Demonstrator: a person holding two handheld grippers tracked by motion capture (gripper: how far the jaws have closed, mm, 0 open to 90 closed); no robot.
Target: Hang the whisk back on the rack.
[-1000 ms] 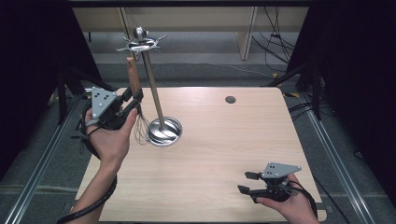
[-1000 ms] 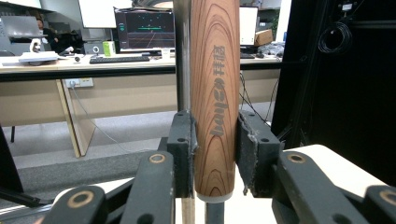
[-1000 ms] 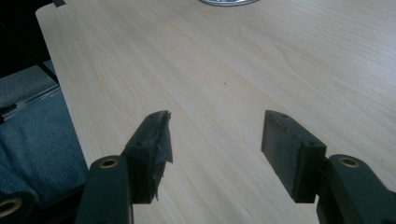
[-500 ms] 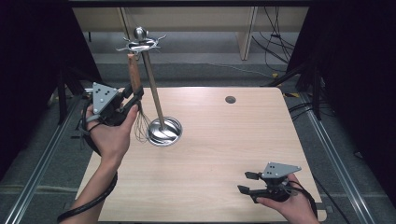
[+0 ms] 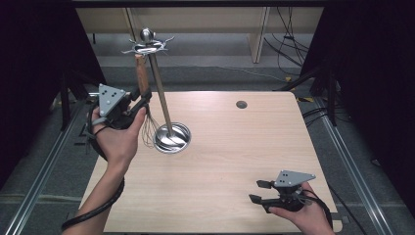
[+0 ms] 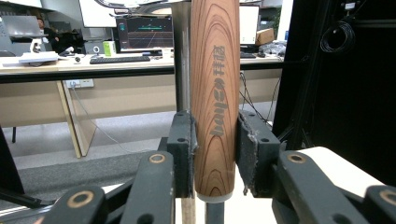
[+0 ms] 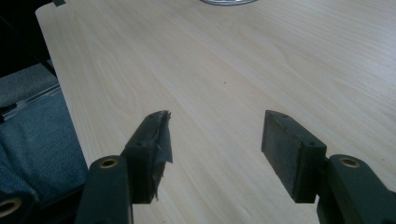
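A whisk with a wooden handle [image 5: 142,78] and wire loops [image 5: 149,129] hangs upright beside the pole of a metal utensil stand [image 5: 160,93]. The top of its handle is just under the stand's hook ring [image 5: 147,46]. My left gripper [image 5: 144,98] is shut on the lower handle. In the left gripper view the wooden handle [image 6: 215,84] sits between both pads [image 6: 184,154], with the stand's pole [image 6: 181,56] right behind it. My right gripper [image 5: 255,191] rests open near the table's front right, and the open right gripper [image 7: 215,135] holds nothing over bare wood.
The stand's round steel base [image 5: 172,138] sits left of centre on the light wooden table [image 5: 235,147]; the base's edge [image 7: 229,1] shows at the top of the right gripper view. A dark cable hole [image 5: 241,104] lies at the back. Black frame rails flank the table.
My left gripper has lifted the whisk slightly, bringing the handle's top closer to the hook ring. The right gripper has stayed put.
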